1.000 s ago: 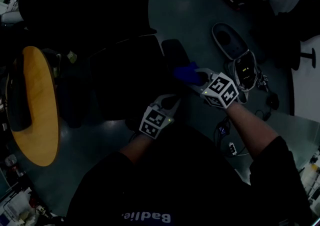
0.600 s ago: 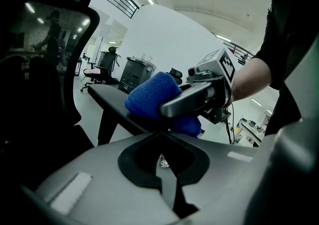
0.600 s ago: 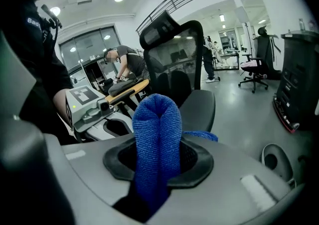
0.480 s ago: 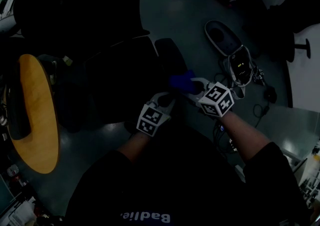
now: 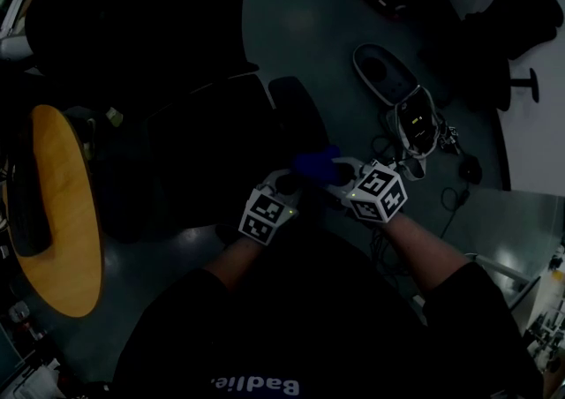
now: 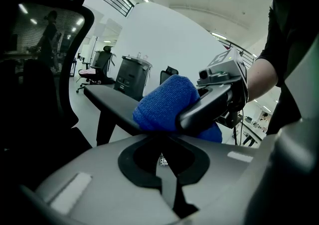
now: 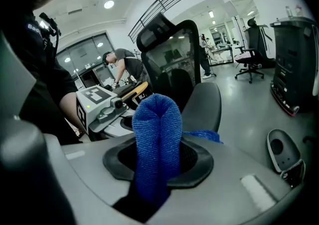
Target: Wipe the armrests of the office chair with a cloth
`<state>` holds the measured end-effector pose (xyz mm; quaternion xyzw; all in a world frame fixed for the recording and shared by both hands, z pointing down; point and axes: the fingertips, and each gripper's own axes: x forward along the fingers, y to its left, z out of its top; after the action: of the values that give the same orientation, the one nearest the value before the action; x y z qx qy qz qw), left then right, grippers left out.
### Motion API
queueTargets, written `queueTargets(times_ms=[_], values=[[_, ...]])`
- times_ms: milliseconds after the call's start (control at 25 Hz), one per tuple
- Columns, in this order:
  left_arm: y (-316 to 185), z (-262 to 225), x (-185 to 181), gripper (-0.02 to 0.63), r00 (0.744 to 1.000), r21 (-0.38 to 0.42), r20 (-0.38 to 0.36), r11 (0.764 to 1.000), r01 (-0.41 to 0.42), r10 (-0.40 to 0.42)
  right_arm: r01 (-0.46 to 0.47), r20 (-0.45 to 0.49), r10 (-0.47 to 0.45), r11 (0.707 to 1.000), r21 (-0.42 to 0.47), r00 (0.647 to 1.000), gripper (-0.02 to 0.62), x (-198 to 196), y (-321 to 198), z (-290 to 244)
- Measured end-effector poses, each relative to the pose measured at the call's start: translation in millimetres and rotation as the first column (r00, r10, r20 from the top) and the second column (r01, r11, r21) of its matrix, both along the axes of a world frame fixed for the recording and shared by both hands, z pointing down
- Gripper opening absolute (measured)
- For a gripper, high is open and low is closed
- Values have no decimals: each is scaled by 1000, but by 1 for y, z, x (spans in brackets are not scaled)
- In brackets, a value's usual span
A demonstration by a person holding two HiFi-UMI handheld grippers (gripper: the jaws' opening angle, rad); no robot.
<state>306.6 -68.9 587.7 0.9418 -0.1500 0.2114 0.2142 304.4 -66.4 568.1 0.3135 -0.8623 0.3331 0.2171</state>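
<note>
Blue terry cloth (image 7: 158,134), folded thick for wiping, is pinched in the closed fingers of the right gripper (image 5: 340,174) and rests on the near end of the black padded chair armrest (image 5: 296,110). The left gripper (image 5: 284,184) hovers just beside, its fingers together and empty.

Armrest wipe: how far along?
Done: the blue cloth is clamped in the right gripper. In hand: cloth pressed on one armrest, near its close end; left gripper shut, empty beside it. Left: the opposite side, too dark to judge here.
</note>
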Motion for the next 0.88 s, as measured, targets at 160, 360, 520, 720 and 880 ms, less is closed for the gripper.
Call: queueTargets(times_ms=[160, 360, 520, 720, 880], values=[[2, 1, 0, 17, 1000, -2, 3, 1000, -8, 8, 17, -23, -17, 1000, 16, 1000, 129, 10, -9, -14], [2, 1, -2, 17, 1000, -1, -4, 1000, -7, 7, 50, -63, -43, 993, 108, 997, 129, 25, -71, -53], [3, 2, -2, 17, 1000, 1, -12, 1000, -8, 8, 106, -111, -86, 976, 188, 990, 129, 24, -133, -79], [3, 0, 3, 17, 1000, -4, -22, 1000, 12, -12, 207, -159, -174, 953, 223, 972, 129, 3, -189, -86], [3, -2, 5, 17, 1000, -3, -16, 1000, 3, -3, 279, -196, -239, 936, 213, 951, 129, -21, -217, -71]])
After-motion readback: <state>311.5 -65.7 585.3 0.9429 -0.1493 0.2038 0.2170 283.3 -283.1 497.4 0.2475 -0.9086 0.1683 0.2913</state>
